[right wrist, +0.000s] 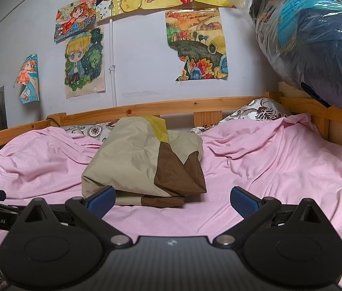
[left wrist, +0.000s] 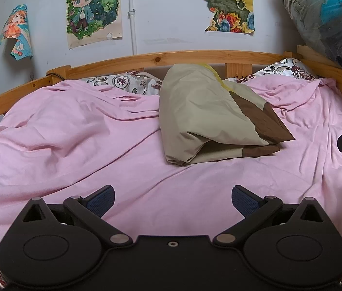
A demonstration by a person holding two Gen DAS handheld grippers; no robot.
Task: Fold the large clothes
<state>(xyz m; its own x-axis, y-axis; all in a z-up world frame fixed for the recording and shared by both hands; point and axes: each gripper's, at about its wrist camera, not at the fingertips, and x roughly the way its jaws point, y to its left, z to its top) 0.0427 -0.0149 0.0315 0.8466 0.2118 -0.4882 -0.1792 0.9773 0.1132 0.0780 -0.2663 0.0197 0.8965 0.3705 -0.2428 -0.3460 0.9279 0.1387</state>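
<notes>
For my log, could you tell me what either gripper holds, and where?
Nothing: the left gripper and right gripper are open, short of the folded cloth.

Folded cloth (left wrist: 200, 111) beige, brown, yellow strip; sheet (left wrist: 74, 145) pink; tongs pads (right wrist: 102, 200) blue.

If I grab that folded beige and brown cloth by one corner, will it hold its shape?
Probably not. The folded cloth looks thin and soft, with loose creased layers, so lifting one corner would likely let it flop open. It seems light for its bulk. Pushed across the wrinkled pink sheet, it may bunch rather than slide.
</notes>
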